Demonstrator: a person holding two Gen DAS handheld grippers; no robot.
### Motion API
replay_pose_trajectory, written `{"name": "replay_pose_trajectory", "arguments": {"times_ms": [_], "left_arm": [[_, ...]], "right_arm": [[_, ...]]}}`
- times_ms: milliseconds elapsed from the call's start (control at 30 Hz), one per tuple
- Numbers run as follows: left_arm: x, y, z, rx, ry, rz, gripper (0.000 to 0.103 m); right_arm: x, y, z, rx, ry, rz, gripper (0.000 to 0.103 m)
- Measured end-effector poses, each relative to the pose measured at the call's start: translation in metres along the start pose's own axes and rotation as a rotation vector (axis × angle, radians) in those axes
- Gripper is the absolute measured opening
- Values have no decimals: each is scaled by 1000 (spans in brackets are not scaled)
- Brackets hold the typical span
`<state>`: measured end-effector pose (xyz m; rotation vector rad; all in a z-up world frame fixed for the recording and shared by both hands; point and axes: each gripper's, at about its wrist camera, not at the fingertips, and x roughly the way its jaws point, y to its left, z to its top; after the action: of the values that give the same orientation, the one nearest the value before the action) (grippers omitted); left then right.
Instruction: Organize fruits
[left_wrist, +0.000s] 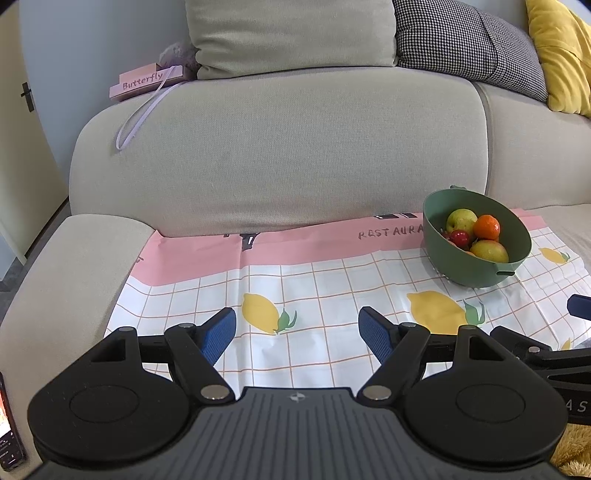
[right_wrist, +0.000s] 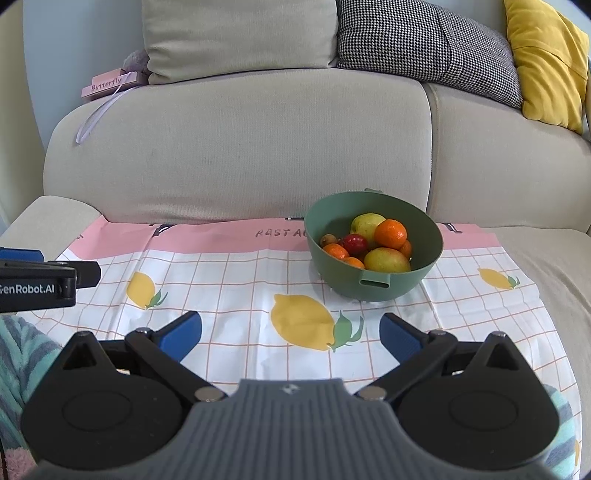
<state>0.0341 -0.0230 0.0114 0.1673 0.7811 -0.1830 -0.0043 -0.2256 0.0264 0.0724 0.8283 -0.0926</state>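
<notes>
A green bowl (right_wrist: 373, 291) stands on a lemon-print cloth (right_wrist: 236, 280) spread over the sofa seat. It holds several fruits: an orange (right_wrist: 390, 233), a yellow-green apple (right_wrist: 386, 260), a small red fruit (right_wrist: 355, 243) and more. In the left wrist view the same bowl (left_wrist: 476, 275) sits far right, with its orange (left_wrist: 487, 226) on top. My left gripper (left_wrist: 297, 334) is open over the cloth, well left of the bowl. My right gripper (right_wrist: 290, 334) is open too, just in front of the bowl, nothing between its fingers.
The beige sofa backrest (right_wrist: 236, 147) rises behind the cloth, with an armrest (left_wrist: 66, 280) at left. A pink "Butterfly" box (left_wrist: 147, 82) and cushions lie on top. The other gripper (right_wrist: 37, 284) shows at the left edge. A phone (left_wrist: 7, 424) lies far left.
</notes>
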Motion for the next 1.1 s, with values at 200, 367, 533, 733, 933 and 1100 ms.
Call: {"name": "replay_pose_trajectory", "arguments": {"times_ms": [200,367,533,733,933,1100], "left_arm": [[0,0,0,-7,1,-3,89],[0,0,0,-10,2,-4,89],[0,0,-1,-16,2,-4,89],[-1,1,-2,-25,0,-7,89],[-3,1,-2,-24,-9,-24,89],[-4,1,-2,-21,-16,-33,89]], "right_arm": [[1,1,-1,-6,8,2,99],[3,1,-2,-9,16,4,99],[3,1,-2,-9,16,4,99],[3,3,-4,-16,22,7,99],[4,1,-5,-17,26,7,99],[4,1,-5,-17,28,8,99]]}}
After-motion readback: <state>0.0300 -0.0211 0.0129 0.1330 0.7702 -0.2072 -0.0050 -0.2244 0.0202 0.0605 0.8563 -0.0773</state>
